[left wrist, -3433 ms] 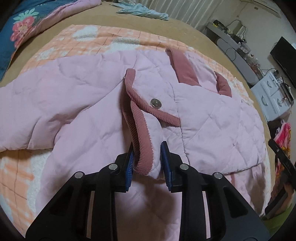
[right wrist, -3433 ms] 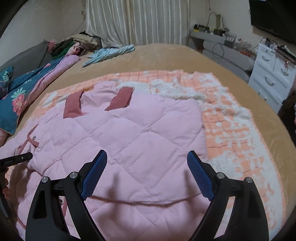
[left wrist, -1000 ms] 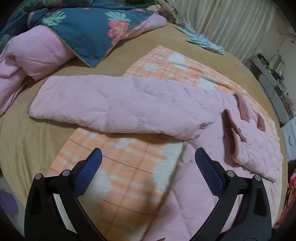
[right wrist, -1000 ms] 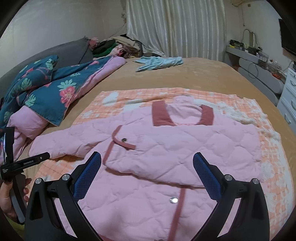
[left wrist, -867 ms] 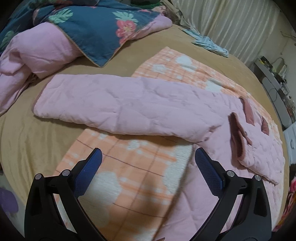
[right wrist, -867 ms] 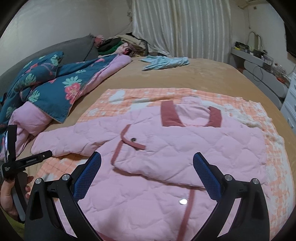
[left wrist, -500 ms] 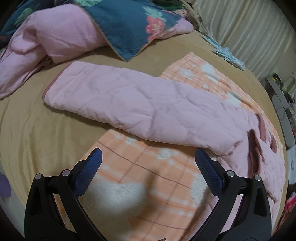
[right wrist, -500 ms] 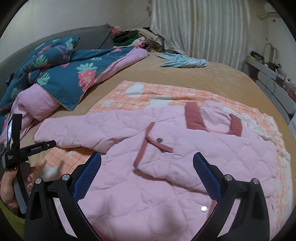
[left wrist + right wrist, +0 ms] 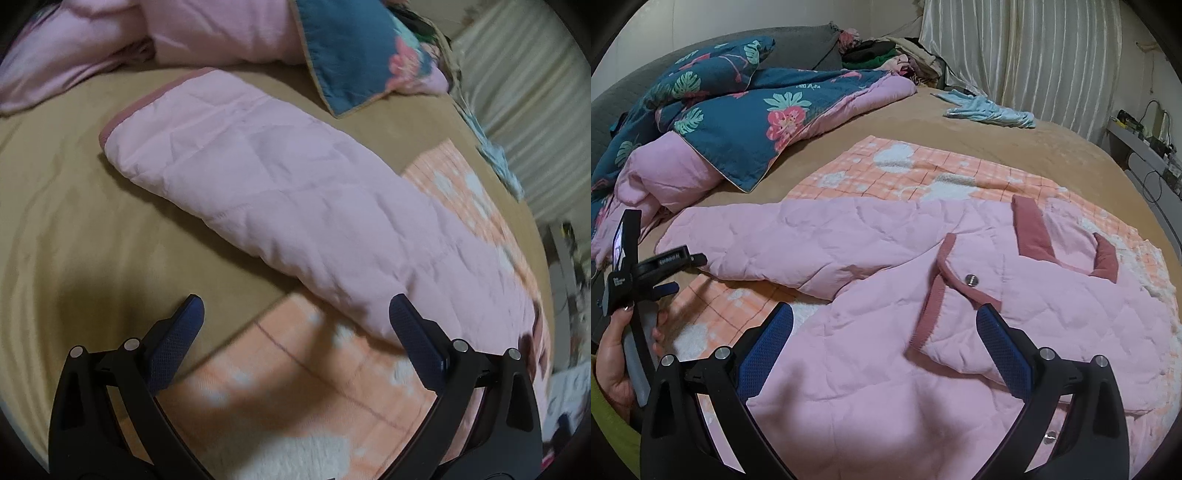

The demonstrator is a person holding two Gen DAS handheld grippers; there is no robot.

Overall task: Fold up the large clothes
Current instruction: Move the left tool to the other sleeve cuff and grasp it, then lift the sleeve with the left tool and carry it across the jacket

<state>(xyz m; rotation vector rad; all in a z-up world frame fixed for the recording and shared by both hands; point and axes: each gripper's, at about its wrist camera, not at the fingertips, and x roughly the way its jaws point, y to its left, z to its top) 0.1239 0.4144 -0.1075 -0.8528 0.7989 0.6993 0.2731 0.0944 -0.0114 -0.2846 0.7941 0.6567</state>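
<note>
- While the pink quilted jacket (image 9: 960,295) lay spread on an orange checked blanket (image 9: 923,170) atop the tan bed (image 9: 997,144), both tools hung above it with nothing between their fingers.
- Left gripper (image 9: 295,314) had its blue-padded fingers (image 9: 175,341) spread wide apart, grasping nothing, above the blanket's corner and the bare bed sheet (image 9: 74,221).
- Just ahead of it lay the jacket's outstretched sleeve (image 9: 277,192), flat, its dusty-rose cuff (image 9: 122,114) reaching off the blanket onto the sheet.
- Right gripper (image 9: 884,314) was likewise released, fingers (image 9: 1003,350) wide, over the jacket's front panel.
- One front flap, edged in rose corduroy trim (image 9: 929,306), lay folded across the body, a metal snap (image 9: 970,279) showing near its corner.
- From the right wrist view, a hand (image 9: 613,354) held the left tool at the bed's near-left edge, beside the sleeve's end.
- A teal floral duvet (image 9: 731,114) with pink lining was heaped at the left, and a light-blue garment (image 9: 990,110) lay far off near the curtains (image 9: 1015,51).
</note>
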